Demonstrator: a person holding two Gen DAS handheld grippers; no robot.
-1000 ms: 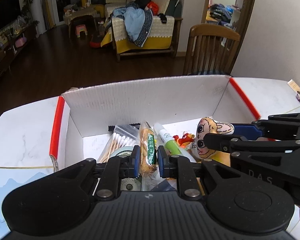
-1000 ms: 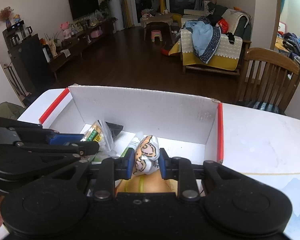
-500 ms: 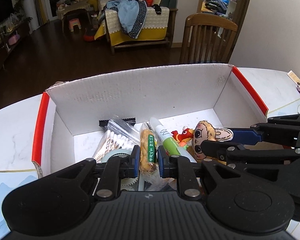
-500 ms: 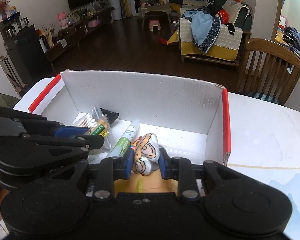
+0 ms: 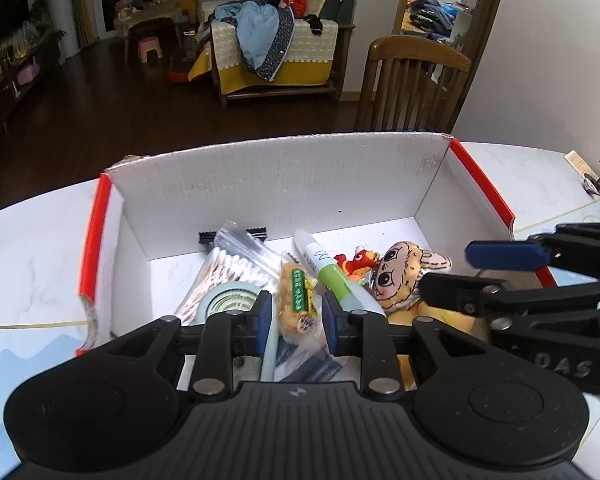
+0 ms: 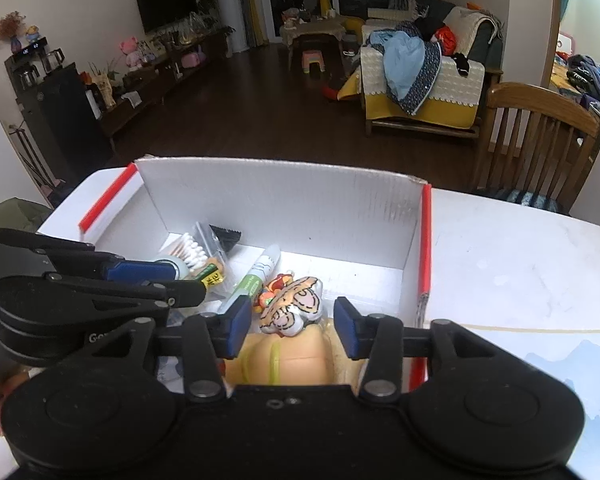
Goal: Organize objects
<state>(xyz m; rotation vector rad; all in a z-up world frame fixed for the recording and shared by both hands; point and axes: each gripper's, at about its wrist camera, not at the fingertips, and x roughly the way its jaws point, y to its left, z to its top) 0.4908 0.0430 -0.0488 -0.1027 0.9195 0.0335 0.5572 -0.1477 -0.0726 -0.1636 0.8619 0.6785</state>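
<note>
My left gripper (image 5: 295,316) sits narrow around the yellow snack packet (image 5: 298,300) – right gripper (image 6: 291,326) spread wide, cartoon-face plush (image 6: 294,312) loose in the white cardboard box (image 6: 284,200), frame centre.

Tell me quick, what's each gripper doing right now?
Left gripper: open around the snack packet, not clamped.
Right gripper: open, plush doll lying loose between its fingers.

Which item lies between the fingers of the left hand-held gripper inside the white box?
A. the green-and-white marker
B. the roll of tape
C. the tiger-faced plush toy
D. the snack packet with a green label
D: in the left wrist view the snack packet sits between the blue pads of the left hand-held gripper, with the marker to its right and the tape roll to its left.
</note>
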